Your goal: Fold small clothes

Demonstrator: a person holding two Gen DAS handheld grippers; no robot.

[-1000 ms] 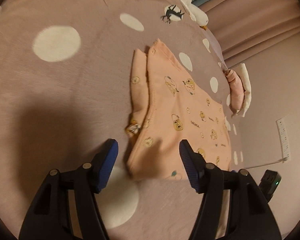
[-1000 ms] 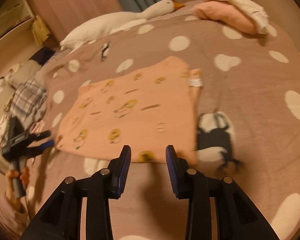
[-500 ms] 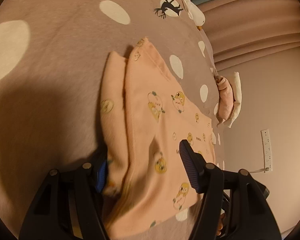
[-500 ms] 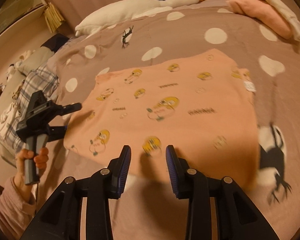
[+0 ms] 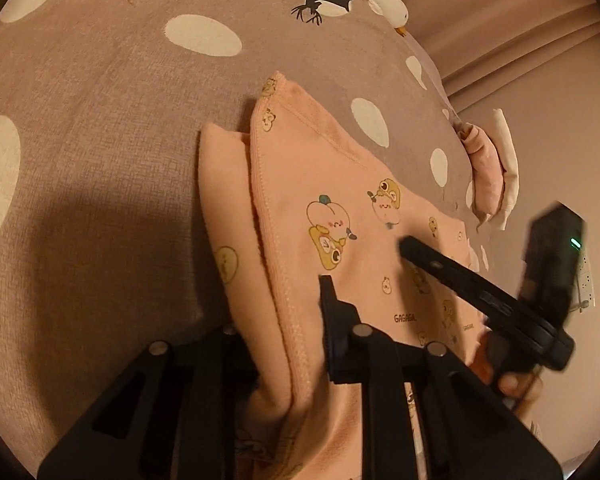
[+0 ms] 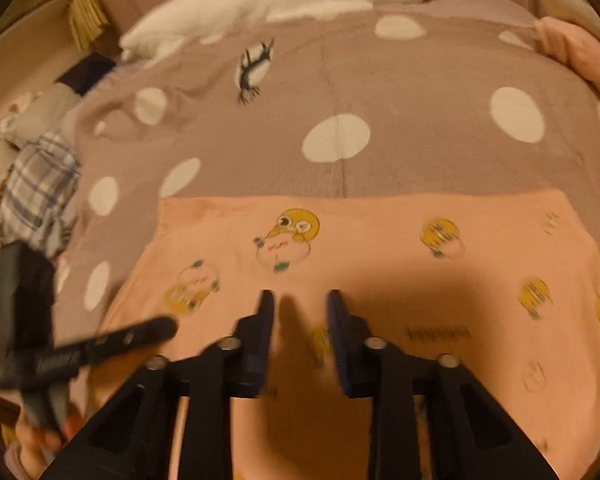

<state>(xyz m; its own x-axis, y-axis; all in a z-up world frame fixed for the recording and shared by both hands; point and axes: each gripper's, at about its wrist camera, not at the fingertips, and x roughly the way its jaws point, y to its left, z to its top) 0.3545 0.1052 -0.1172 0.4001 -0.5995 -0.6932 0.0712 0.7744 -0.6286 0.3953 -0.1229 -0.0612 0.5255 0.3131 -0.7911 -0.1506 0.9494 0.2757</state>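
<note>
The peach cartoon-print garment (image 5: 340,208) lies flat on the polka-dot bed (image 5: 100,80). The left hand-held gripper (image 5: 296,336) is closing, clamped on its folded near edge. The right hand-held gripper (image 6: 300,320) is closing over the cloth, jaws apart.

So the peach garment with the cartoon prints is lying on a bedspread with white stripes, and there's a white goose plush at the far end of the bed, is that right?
Not quite. The bedspread has white polka dots, not stripes, as the right wrist view shows. The rest holds: the peach garment with cartoon prints lies on it, and the white goose plush lies at the far end.
</note>
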